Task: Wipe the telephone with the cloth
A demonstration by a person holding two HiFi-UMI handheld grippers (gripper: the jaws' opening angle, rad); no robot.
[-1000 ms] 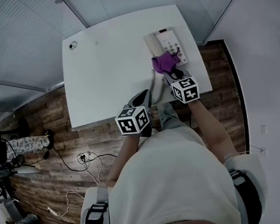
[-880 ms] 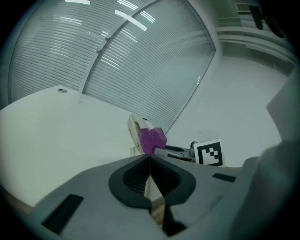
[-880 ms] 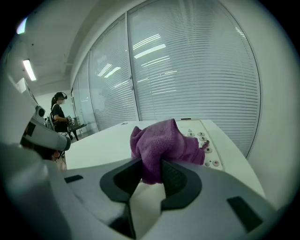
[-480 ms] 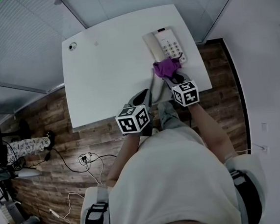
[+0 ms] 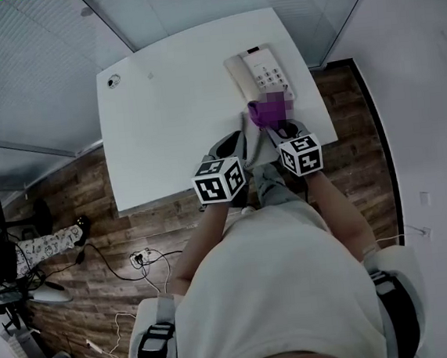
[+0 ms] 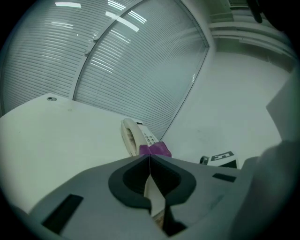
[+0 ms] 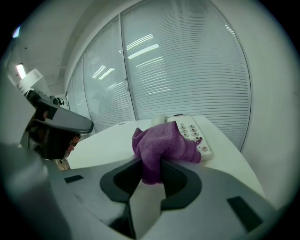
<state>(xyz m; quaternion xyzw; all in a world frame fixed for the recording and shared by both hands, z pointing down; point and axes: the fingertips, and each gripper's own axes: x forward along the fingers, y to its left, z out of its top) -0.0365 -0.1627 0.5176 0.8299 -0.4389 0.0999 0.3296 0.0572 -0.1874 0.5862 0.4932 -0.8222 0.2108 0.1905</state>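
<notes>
A white telephone (image 5: 259,72) lies at the far right of the white table (image 5: 171,124), handset on its left, keypad on its right. My right gripper (image 5: 272,129) is shut on a purple cloth (image 5: 268,112), which hangs over the phone's near end. In the right gripper view the cloth (image 7: 161,147) bulges out of the jaws and rests against the keypad (image 7: 190,131). My left gripper (image 5: 234,146) hovers just left of the right one, shut with nothing between its jaws. In the left gripper view the telephone (image 6: 136,137) and cloth (image 6: 154,150) lie ahead.
A small round fitting (image 5: 113,81) sits in the table's far left corner. The table's near edge runs just under both grippers. Beyond it lies wood flooring with cables (image 5: 141,261). A glass wall with blinds (image 7: 187,70) stands behind the table.
The right gripper with the cloth has drawn back along the phone toward its near end. The left gripper has shifted right, closer to the right one.
</notes>
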